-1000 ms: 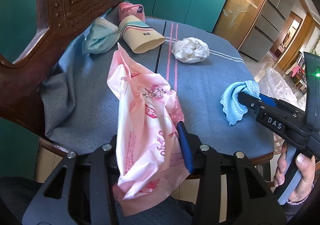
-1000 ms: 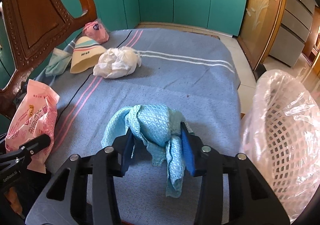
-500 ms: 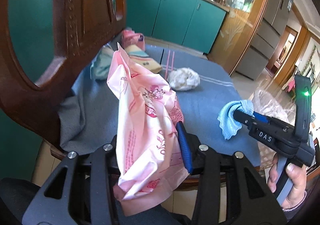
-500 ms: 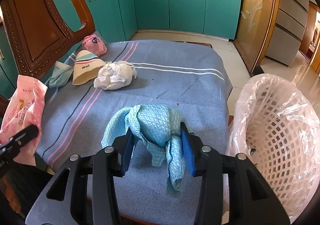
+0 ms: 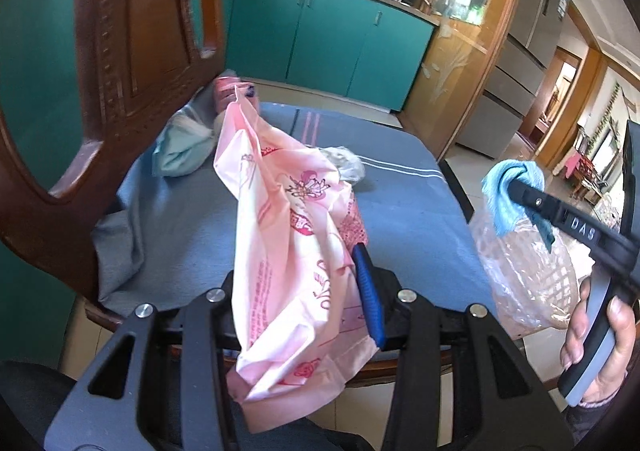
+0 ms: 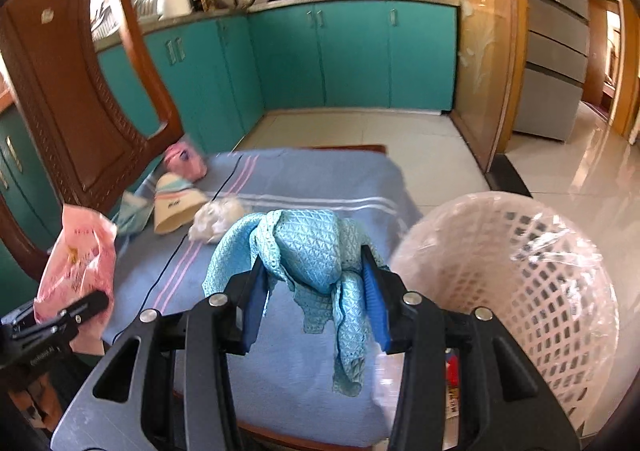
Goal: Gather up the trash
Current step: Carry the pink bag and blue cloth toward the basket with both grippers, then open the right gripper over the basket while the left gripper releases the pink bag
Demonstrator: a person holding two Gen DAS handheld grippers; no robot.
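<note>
Left wrist view: the left gripper (image 5: 304,291) has its jaws pinching a pink plastic bag (image 5: 292,251), which stands up between them and hangs below. The bag carries red print, a flower-like drawing and script too crumpled to read. Beyond it lies the surface (image 5: 400,219), covered by a blue cloth with pink and white stripes. At its far left, next to a carved wooden chair back (image 5: 120,63), sit a pale green bundle (image 5: 180,151) and a pink packet (image 5: 228,91); a white crumpled wad (image 5: 346,163) shows past the bag's right edge. At right, a hand (image 5: 600,347) holds the right gripper (image 5: 516,187), marked "DAS", with a light blue cloth (image 5: 504,195) in its jaws above a plastic-lined basket (image 5: 532,283).

Right wrist view: the right gripper (image 6: 316,287) has its jaws closed on the light blue cloth (image 6: 316,251), whose waffle-textured folds bulge up and trail down. The lined, pinkish-white basket (image 6: 540,275) stands just right of the surface (image 6: 320,179). On the far left of the surface lie a paper cup (image 6: 176,207) on its side with small unreadable print, the pink packet (image 6: 186,163), the white wad (image 6: 218,219) and the green bundle (image 6: 132,215). At near left, the left gripper (image 6: 80,307) holds the pink bag (image 6: 76,263); writing on its body is too small to read.
</note>
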